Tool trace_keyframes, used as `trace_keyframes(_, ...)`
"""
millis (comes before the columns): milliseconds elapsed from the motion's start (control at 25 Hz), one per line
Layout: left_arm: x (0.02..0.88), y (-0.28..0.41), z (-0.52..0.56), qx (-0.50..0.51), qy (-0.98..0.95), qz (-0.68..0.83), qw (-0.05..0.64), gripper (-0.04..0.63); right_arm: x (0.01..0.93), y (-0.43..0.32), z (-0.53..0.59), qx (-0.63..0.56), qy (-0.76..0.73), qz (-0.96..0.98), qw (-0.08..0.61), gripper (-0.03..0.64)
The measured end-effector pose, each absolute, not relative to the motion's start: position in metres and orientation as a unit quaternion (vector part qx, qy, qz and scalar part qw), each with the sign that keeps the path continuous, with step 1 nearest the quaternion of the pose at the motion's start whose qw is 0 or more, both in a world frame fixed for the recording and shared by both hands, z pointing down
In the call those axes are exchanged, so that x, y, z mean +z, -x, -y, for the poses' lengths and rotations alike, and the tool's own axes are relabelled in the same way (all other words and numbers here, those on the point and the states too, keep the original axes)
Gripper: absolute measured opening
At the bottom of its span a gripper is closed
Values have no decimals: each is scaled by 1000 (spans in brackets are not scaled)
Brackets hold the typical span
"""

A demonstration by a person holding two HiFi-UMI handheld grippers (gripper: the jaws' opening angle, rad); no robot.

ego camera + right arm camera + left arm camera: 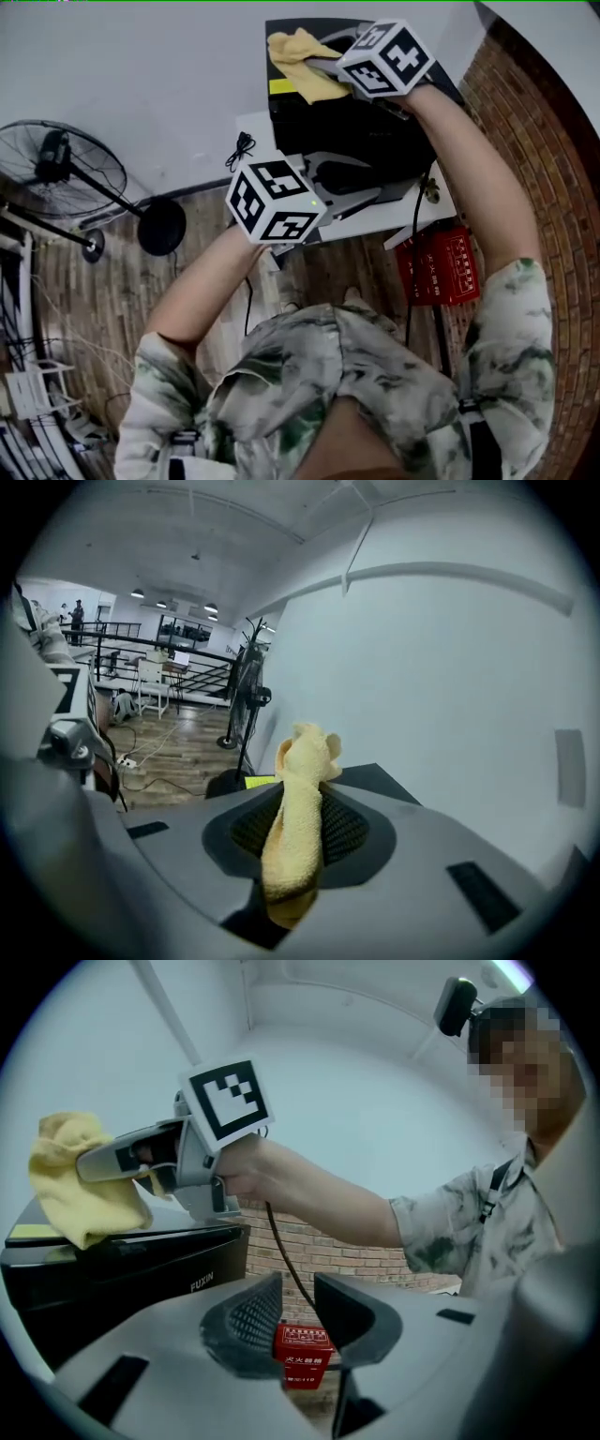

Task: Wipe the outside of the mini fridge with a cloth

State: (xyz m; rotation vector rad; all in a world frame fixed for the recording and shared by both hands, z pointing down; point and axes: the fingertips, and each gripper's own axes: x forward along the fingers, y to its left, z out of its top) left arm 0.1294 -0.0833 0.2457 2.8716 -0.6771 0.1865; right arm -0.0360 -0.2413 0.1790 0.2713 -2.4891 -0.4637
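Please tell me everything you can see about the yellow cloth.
The cloth is pale yellow with a nubby, towel-like weave, and it is bunched up. The right gripper is shut on it, with one end sticking out past the jaws. It rests on top of the black mini fridge, near a corner.

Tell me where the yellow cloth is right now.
In the head view the cloth is at top centre, held in the jaws of the right gripper and lying on the far left corner of the black mini fridge.
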Motion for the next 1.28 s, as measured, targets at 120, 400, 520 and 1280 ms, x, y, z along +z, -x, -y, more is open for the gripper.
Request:
trace_keyframes(120, 245, -132, 95, 59, -967, 229, 95, 100, 191, 26, 268, -183, -116, 921, 323, 98)
trace_keyframes(400, 245, -152, 121, 63, -971, 211, 94, 100, 198, -55, 341, -178, -175, 896, 367, 98)
trace_keyframes(520, 240, -168, 130, 65, -974, 199, 88, 100, 198, -99, 373, -175, -209, 883, 381, 98)
trace_keyframes(1280, 233, -201, 164, 74, -977, 184, 81, 100, 180, -143, 418, -231, -239, 858, 392, 98)
